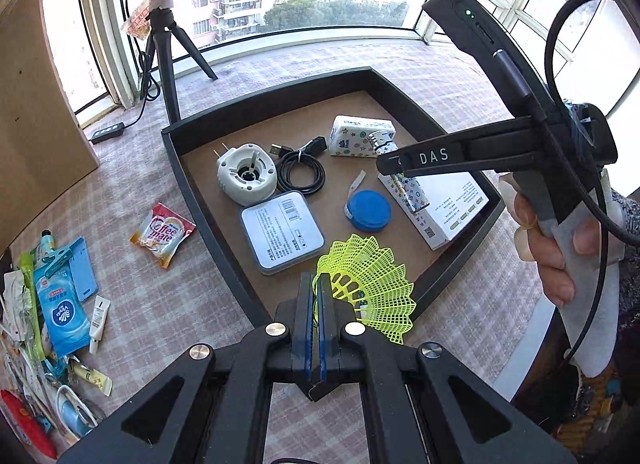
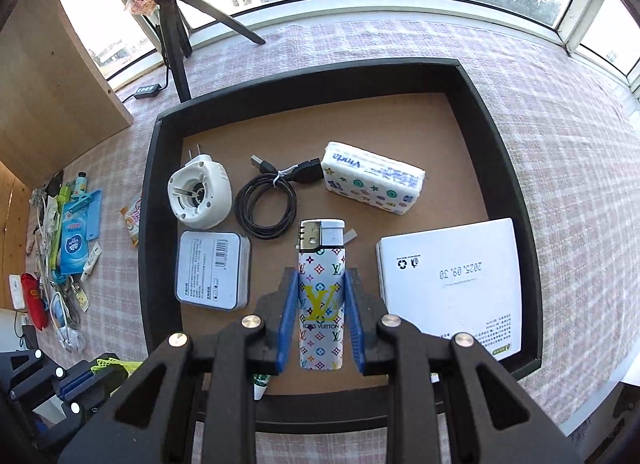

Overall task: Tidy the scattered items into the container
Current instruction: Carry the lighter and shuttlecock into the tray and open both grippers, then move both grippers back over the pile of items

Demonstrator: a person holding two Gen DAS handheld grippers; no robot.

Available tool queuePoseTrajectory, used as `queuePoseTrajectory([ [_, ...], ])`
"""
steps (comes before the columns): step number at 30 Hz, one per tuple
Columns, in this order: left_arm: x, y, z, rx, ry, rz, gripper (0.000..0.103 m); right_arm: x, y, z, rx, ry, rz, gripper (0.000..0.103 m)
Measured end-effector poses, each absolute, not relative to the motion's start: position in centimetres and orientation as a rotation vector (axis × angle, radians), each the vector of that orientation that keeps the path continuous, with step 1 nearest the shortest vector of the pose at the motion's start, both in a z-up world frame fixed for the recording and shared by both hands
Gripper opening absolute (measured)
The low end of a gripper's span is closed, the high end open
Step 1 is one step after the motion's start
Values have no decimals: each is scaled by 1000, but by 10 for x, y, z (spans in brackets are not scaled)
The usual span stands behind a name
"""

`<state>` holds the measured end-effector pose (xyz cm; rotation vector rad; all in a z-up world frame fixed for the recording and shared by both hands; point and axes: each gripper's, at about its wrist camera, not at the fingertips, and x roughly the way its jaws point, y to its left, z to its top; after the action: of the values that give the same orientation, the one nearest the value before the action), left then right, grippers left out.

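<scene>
My left gripper (image 1: 316, 284) is shut on the rim of a yellow-green plastic shuttlecock (image 1: 372, 288), which hangs over the near wall of the black tray (image 1: 176, 152). In the right wrist view my right gripper (image 2: 321, 276) is shut on a white lighter with a coloured monogram (image 2: 322, 304), held upright above the tray floor (image 2: 360, 120). The left wrist view shows that same right gripper (image 1: 390, 162) over the tray's right half, a hand (image 1: 552, 248) around its handle. The left gripper (image 2: 80, 380) shows at the lower left of the right wrist view.
In the tray lie a white plug-in device (image 2: 200, 196), a black USB cable (image 2: 266, 200), a tissue pack (image 2: 372, 180), a metal tin (image 2: 214, 270), a white box (image 2: 452, 284) and a blue tape measure (image 1: 368, 210). Left of it are a Coffee-mate sachet (image 1: 162, 234), a pile of small items (image 1: 60, 296) and a tripod (image 1: 168, 48).
</scene>
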<state>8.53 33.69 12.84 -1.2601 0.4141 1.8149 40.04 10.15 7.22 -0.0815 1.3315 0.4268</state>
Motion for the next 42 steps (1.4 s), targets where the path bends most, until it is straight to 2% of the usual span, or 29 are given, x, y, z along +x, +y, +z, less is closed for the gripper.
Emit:
queuePoseTrajectory([
  [2, 89, 341, 128, -1259, 429, 1820, 7, 399, 99, 70, -93, 1333, 429, 23],
  [3, 90, 343, 128, -1261, 444, 1841, 30, 399, 98, 70, -101, 1326, 426, 24],
  [4, 91, 343, 129, -1253, 449, 1864, 58, 398, 98, 70, -109, 1318, 421, 30],
  [5, 91, 342, 131, -1238, 440, 1879, 64, 397, 99, 71, -115, 1309, 423, 35],
  [6, 92, 341, 132, -1234, 432, 1884, 64, 395, 100, 72, -117, 1299, 428, 46],
  [7, 91, 339, 132, -1236, 429, 1890, 64, 393, 101, 73, -119, 1288, 429, 52],
  [19, 78, 296, 128, -1282, 372, 1986, 63, 377, 136, 81, -168, 1266, 497, 52],
  [42, 31, 107, 106, -1518, 194, 2270, 62, 338, 280, 100, -283, 1264, 784, 52],
])
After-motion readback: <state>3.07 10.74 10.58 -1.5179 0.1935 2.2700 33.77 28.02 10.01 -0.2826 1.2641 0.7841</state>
